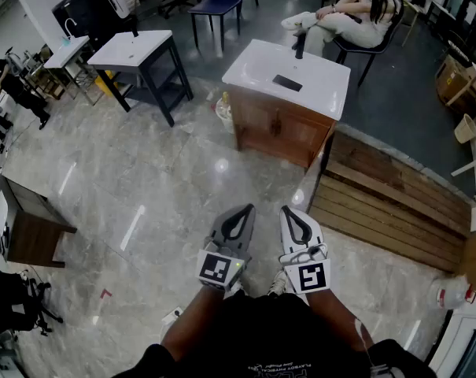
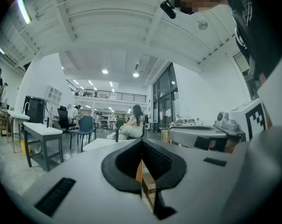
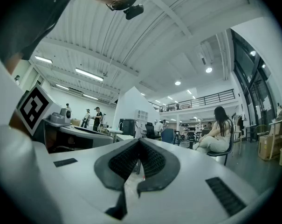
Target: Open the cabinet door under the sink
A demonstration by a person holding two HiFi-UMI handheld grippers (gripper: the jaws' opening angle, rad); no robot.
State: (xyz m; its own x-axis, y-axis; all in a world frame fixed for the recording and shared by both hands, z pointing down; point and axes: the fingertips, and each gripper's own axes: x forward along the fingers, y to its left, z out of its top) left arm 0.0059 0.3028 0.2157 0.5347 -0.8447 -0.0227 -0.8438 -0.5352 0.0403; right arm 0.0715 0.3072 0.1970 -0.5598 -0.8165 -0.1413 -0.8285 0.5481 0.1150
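The sink cabinet [image 1: 275,124] is a brown wooden box with two front doors under a white basin top [image 1: 257,65] and a black faucet [image 1: 299,49]. It stands on the floor well ahead of me. My left gripper [image 1: 240,213] and right gripper [image 1: 293,216] are side by side close to my body, pointing level toward the cabinet and far short of it. Both are shut with nothing between the jaws. In the left gripper view the left gripper [image 2: 141,146] shows a sliver of the wooden cabinet [image 2: 148,186] through its slit. The right gripper [image 3: 139,144] faces the room.
A second white basin on black legs [image 1: 138,48] stands at the back left. A seated person [image 1: 349,16] is behind the cabinet. A low wooden platform [image 1: 387,199] lies to its right, a dark side table [image 1: 29,220] at far left. Small bottles [image 1: 223,105] sit by the cabinet's left corner.
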